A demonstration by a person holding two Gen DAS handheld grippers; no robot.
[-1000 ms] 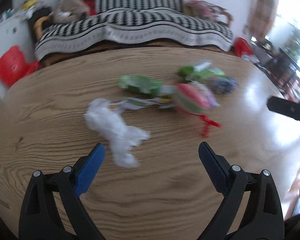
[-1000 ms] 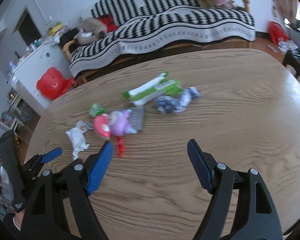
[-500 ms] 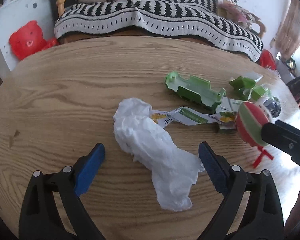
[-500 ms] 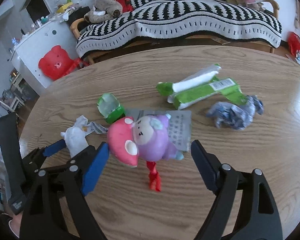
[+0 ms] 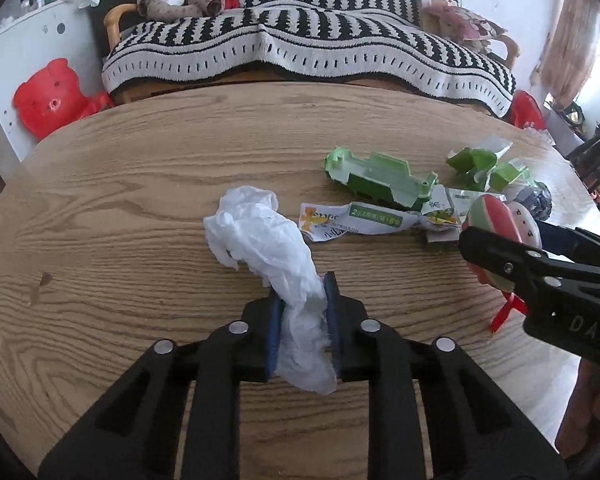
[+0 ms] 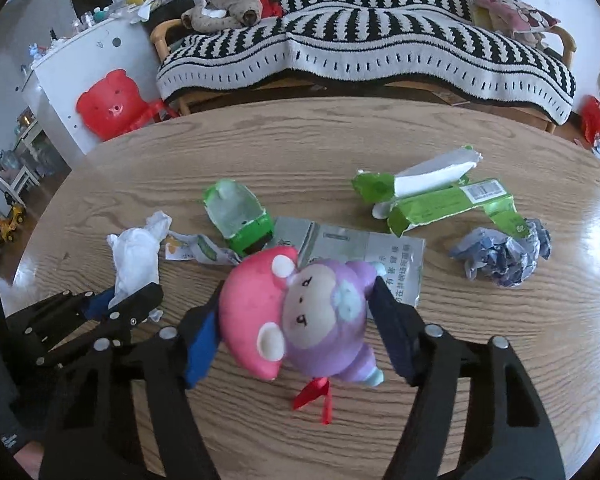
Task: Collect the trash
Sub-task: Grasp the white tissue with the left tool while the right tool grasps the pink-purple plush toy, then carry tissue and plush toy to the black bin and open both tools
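Since the earlier frame the left gripper (image 5: 302, 322) has shut on the tissue (image 5: 268, 252), pinching its near tail so the wad can lift off the table (image 5: 120, 208) whole. The right gripper (image 6: 296, 312) has come down around the plush (image 6: 300, 316); its jaws are closing, pads about touching its sides. Beyond lie a wrapper (image 5: 360, 222), a green tray (image 5: 380, 180), a torn carton (image 6: 432, 196) and a paper ball (image 6: 504, 256), still loose on the table.
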